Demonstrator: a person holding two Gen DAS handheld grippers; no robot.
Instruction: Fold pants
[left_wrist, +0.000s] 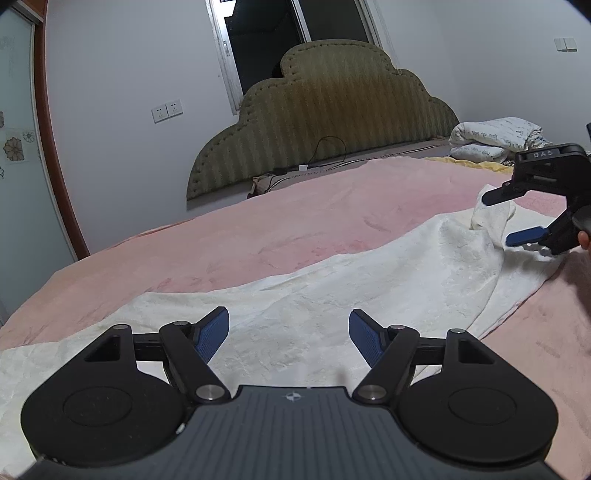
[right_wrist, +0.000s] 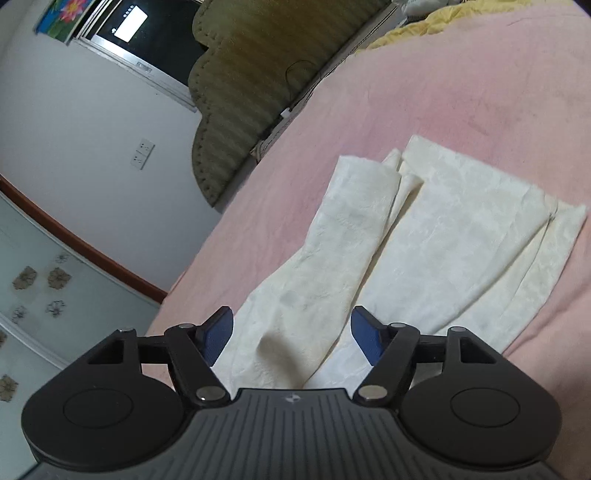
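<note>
I see the cream pants lying folded lengthwise on the pink bed, my left gripper and right gripper both spread apart above them, gripping nothing.

Left wrist view: low over bed, facing headboard, level horizon. Right wrist view: low, close, tilted sideways. Shared: cream pants, pink bed, headboard, window.
</note>
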